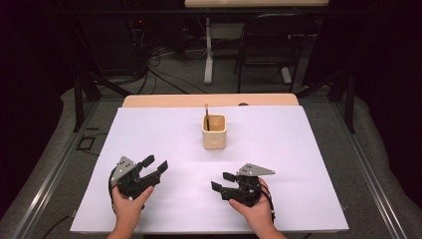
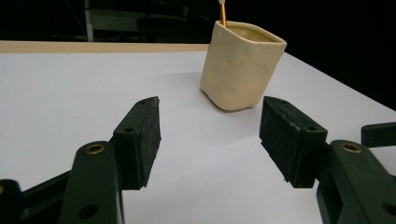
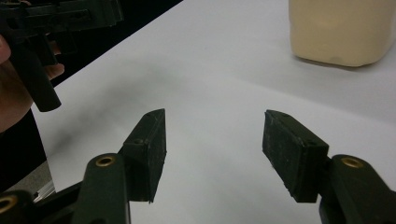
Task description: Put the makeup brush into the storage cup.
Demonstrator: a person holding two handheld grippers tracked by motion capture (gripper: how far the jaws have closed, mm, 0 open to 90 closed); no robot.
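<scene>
Cream cup (image 1: 214,132) stands upright mid-table with a thin stick (image 1: 207,117) leaning inside. Left gripper (image 1: 155,165) and right gripper (image 1: 223,181) rest near, jaws apart, empty, apparently poised to approach it.

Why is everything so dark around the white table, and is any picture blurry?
High view: light falls on the white table, the room behind stays dim. Left gripper view: the cream cup is sharp with a soft shadow. Right gripper view: the cup looks blurry.
</scene>
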